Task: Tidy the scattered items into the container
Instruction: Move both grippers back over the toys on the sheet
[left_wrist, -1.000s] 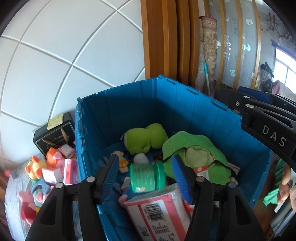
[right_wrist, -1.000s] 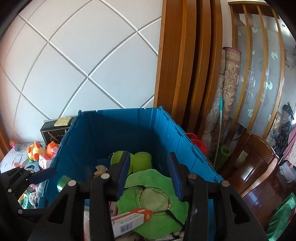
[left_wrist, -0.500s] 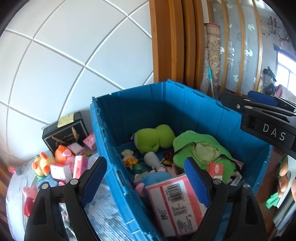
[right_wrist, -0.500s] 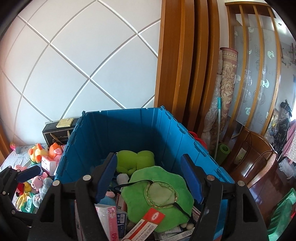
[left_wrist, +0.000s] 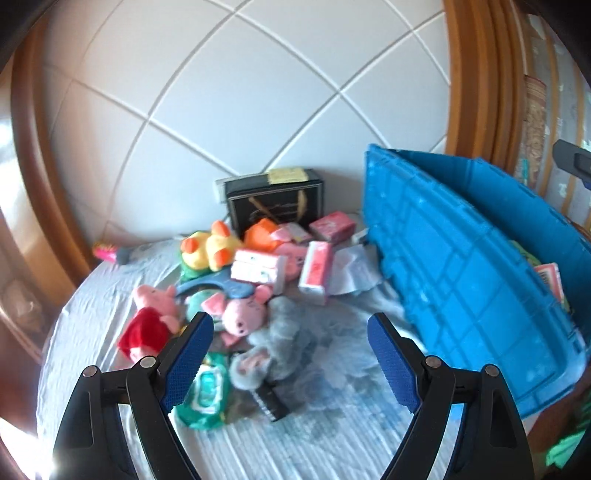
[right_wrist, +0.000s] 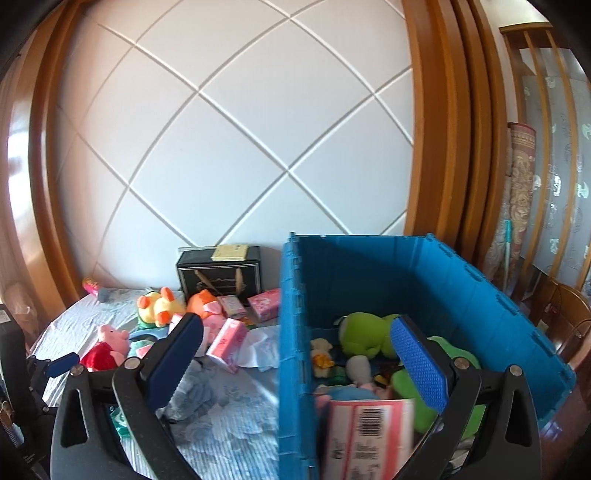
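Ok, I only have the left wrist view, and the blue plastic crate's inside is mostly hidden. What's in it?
Observer: A lime-green plush frog lies toward the back of the blue plastic crate.
Operator: Anything else?
Observer: A small cream plush bear sits by the crate's left wall.
Operator: Right gripper?
Observer: The right gripper is open; its jaws have just been opening, holding nothing.

White diamond-panelled headboard, wooden frame
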